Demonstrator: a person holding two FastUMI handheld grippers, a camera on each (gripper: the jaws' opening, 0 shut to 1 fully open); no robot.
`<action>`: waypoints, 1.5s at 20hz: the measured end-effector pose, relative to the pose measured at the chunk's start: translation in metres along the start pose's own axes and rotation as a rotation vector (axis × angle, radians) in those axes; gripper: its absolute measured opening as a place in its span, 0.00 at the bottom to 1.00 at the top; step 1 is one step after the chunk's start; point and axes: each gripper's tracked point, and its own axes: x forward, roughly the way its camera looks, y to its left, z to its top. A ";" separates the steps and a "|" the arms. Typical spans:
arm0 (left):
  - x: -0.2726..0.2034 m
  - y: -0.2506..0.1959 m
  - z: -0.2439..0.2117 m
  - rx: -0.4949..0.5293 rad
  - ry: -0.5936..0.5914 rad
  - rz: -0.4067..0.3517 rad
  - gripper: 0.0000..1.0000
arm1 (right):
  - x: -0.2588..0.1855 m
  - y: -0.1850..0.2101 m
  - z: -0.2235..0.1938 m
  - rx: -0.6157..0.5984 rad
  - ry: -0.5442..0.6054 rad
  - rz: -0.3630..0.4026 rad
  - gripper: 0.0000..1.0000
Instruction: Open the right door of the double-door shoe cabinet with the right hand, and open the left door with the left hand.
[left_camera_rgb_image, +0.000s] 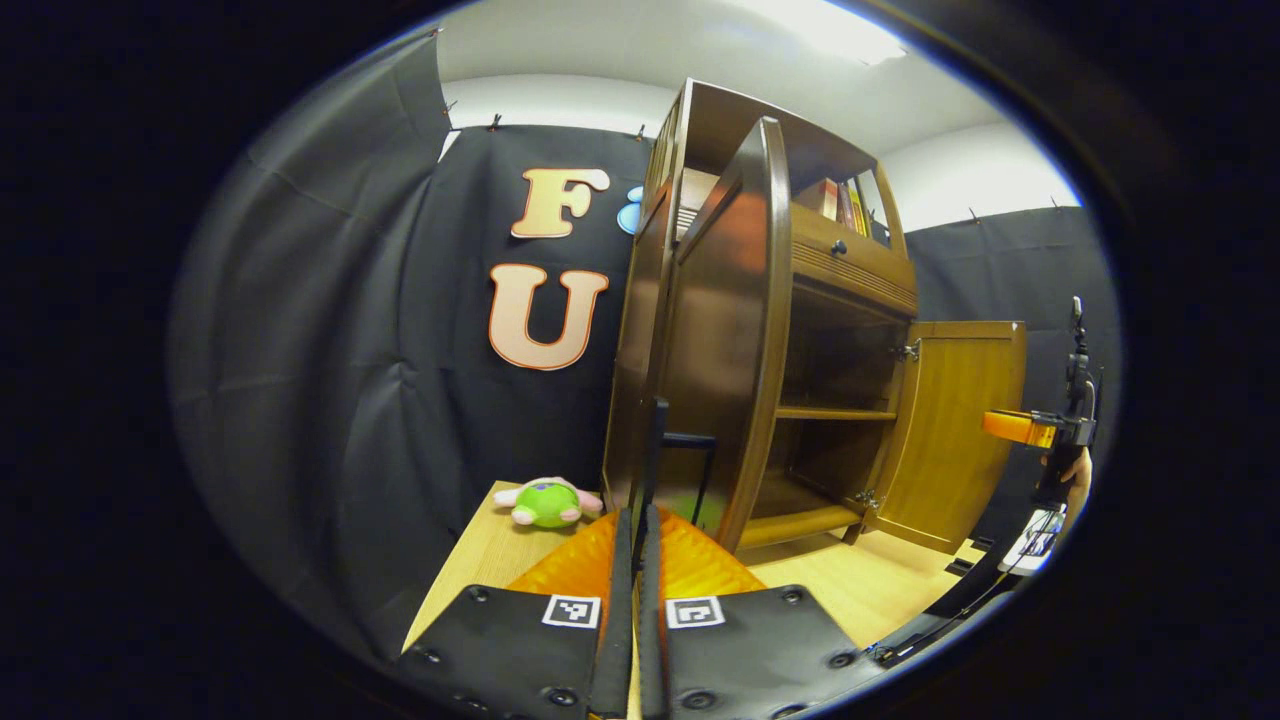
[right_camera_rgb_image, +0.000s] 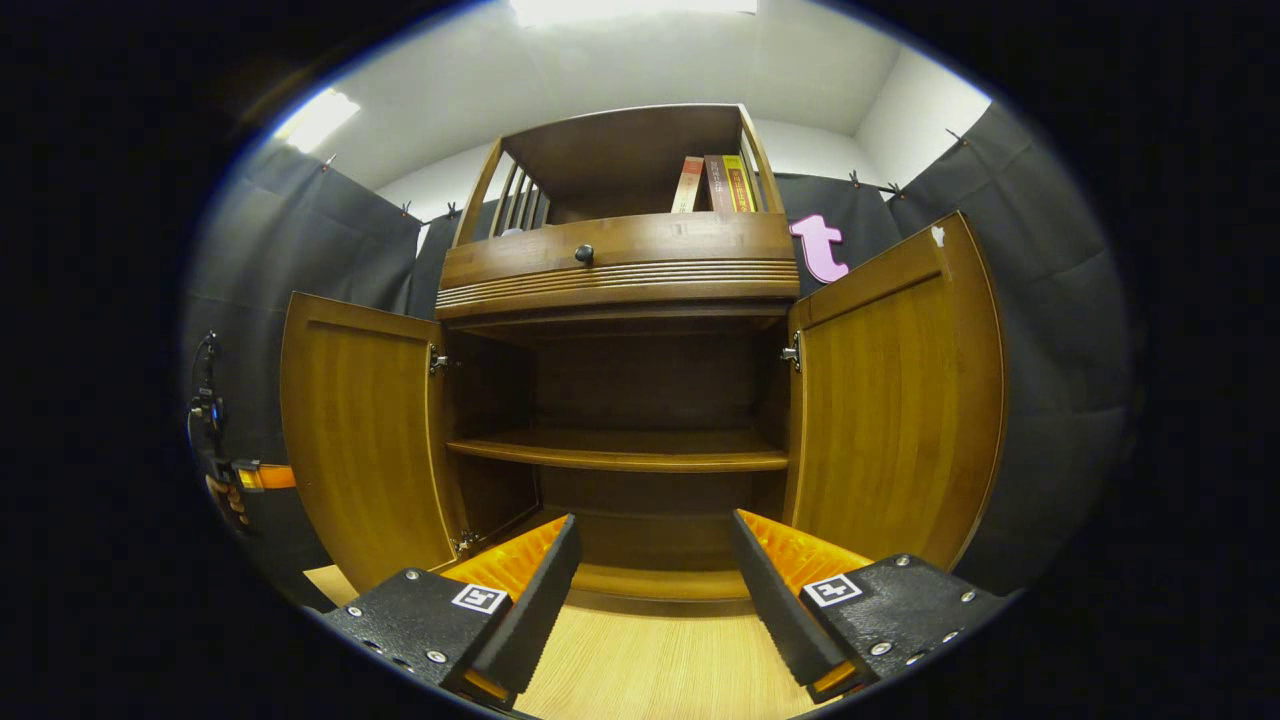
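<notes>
The shoe cabinet (right_camera_rgb_image: 620, 400) stands on a pale wooden floor (right_camera_rgb_image: 650, 670) with both lower doors swung wide. In the right gripper view the left door (right_camera_rgb_image: 365, 440) and the right door (right_camera_rgb_image: 895, 400) flare outward to either side, leaving the dark interior and its single shelf (right_camera_rgb_image: 620, 452) fully exposed; above sit a drawer with a round knob (right_camera_rgb_image: 584, 254) and a top shelf with a few books (right_camera_rgb_image: 715, 184). The right gripper (right_camera_rgb_image: 650, 565) faces the opening, jaws spread wide, nothing between them, with open floor between it and the cabinet base.

In the left gripper view the left door is seen nearly edge-on, its free edge just ahead of the left gripper (left_camera_rgb_image: 637, 560), whose fingers are pressed together with barely a slit. A thin dark handle (left_camera_rgb_image: 685, 470) rises just past the fingertips; whether the fingers pinch it cannot be told. A green plush toy (left_camera_rgb_image: 548, 502) lies beside the cabinet's side. The other gripper, held by a hand, is cut off at the far right
</notes>
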 end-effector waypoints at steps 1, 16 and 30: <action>-0.005 -0.004 0.006 -0.005 -0.010 0.003 0.02 | -0.001 -0.001 0.002 -0.002 -0.002 -0.001 0.92; -0.046 -0.054 0.076 0.025 -0.099 0.141 0.24 | -0.029 -0.020 0.032 -0.027 -0.032 -0.036 0.92; -0.030 -0.140 0.121 0.108 -0.124 0.150 0.72 | -0.057 -0.061 0.055 -0.020 -0.051 -0.088 0.92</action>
